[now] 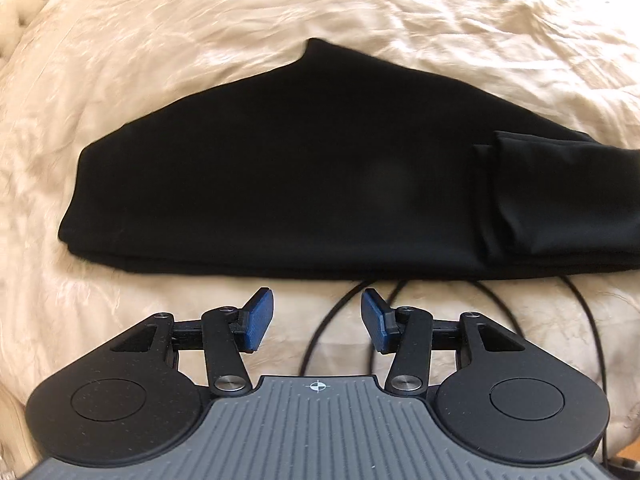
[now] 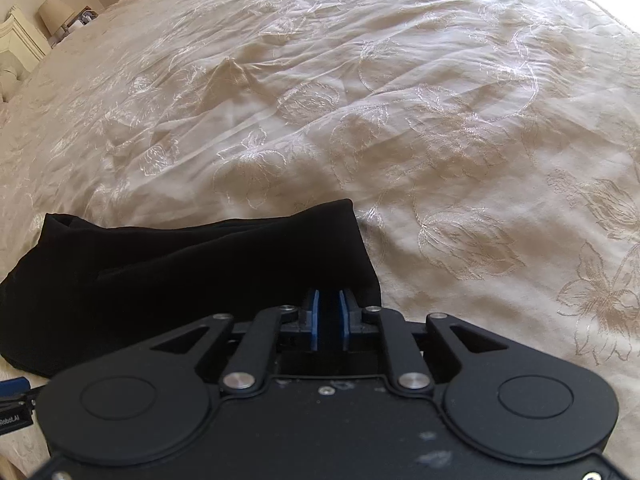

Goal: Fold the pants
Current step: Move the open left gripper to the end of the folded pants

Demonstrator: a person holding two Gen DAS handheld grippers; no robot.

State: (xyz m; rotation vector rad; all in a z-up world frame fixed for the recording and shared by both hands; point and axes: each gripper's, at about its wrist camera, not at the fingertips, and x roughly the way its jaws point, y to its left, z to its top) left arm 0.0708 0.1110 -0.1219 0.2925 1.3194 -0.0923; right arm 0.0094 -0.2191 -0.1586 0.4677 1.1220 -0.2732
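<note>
Surface: cream floral-embroidered bedspread (image 2: 440,128), rumpled | Room: lamp (image 2: 54,14) and white bedside cabinet (image 2: 18,38) seen only in right view | Pants: black pants (image 1: 300,184) laid folded on bedspread | Left gripper (image 1: 318,314): held half open, empty, above black cable (image 1: 320,328) | Right gripper (image 2: 329,320): nearly closed over pants' edge; grip cannot be told.

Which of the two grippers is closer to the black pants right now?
Right. The right gripper is over the black pants, dark cloth between its narrowly parted pads. The left gripper hangs open over the bedspread, just short of the pants' near edge.
</note>
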